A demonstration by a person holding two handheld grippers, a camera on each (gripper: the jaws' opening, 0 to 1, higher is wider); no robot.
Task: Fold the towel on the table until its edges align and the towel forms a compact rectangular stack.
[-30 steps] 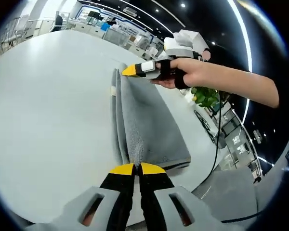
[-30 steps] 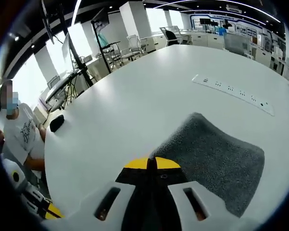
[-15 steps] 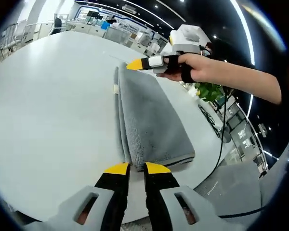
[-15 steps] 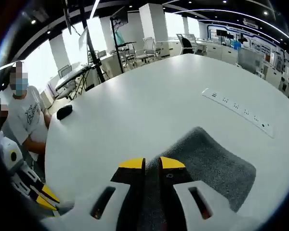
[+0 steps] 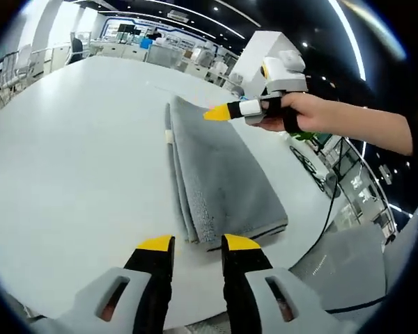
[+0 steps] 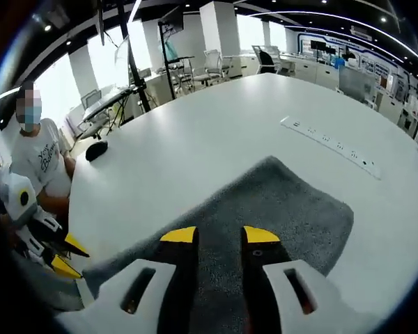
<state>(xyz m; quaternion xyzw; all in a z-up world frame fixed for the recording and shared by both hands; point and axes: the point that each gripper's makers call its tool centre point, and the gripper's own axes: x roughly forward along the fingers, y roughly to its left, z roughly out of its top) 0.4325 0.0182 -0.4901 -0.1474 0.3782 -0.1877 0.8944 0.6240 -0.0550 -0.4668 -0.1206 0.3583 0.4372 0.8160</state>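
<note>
A grey towel [image 5: 216,174] lies folded into a long layered strip on the white table [image 5: 76,153]. My left gripper [image 5: 192,243] stands open just short of the towel's near end, holding nothing. The right gripper [image 5: 216,113], held by a hand, hovers over the towel's far end in the left gripper view. In the right gripper view the same towel [image 6: 279,209] spreads under my right gripper [image 6: 220,235], whose yellow-tipped jaws stand apart above the cloth with nothing between them. The left gripper [image 6: 66,254] shows at the lower left there.
A white power strip [image 6: 331,142] lies on the table beyond the towel. A dark mouse-like object [image 6: 96,149] sits near the table's edge, where a seated person [image 6: 38,163] is. Chairs and desks stand in the background. The table's edge [image 5: 299,236] runs close to the towel.
Both grippers have opened and let go of the towel, which now lies flat. My left gripper has drawn back from the near end; the right one has lifted slightly off the far end.
</note>
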